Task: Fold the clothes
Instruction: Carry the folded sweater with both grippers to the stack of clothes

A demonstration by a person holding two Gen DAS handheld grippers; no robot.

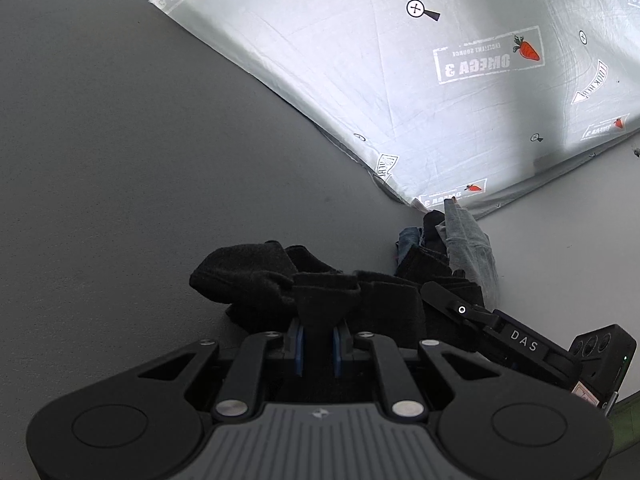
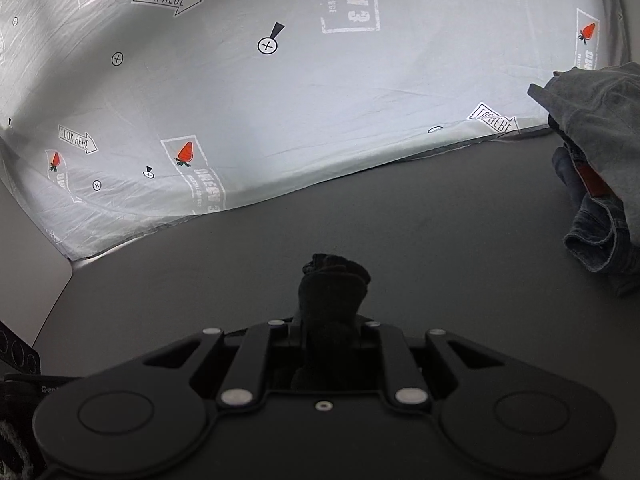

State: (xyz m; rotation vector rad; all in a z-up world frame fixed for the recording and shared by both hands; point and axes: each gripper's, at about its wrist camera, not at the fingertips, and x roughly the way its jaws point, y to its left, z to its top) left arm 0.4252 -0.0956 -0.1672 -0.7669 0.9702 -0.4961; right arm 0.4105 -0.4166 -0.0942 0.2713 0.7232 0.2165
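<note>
We can read "OMEGA 3" and "LOOK HERE" on the pale printed sheet (image 2: 280,120), "DAS" on the right tongs (image 1: 436,294), and both left tongs (image 1: 318,344) and right tongs pinch the fuzzy black knit garment (image 1: 256,276) bunched on the matte grey worktop (image 1: 120,200).

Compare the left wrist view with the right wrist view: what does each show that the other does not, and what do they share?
Only the left wrist view shows the left gripper shut on the black garment, with the right gripper reaching in from the side. Only the right wrist view shows the right gripper's own pinch on a bunched black fold. Both show the grey table, the printed white sheet and a pile of grey and denim clothes.
</note>
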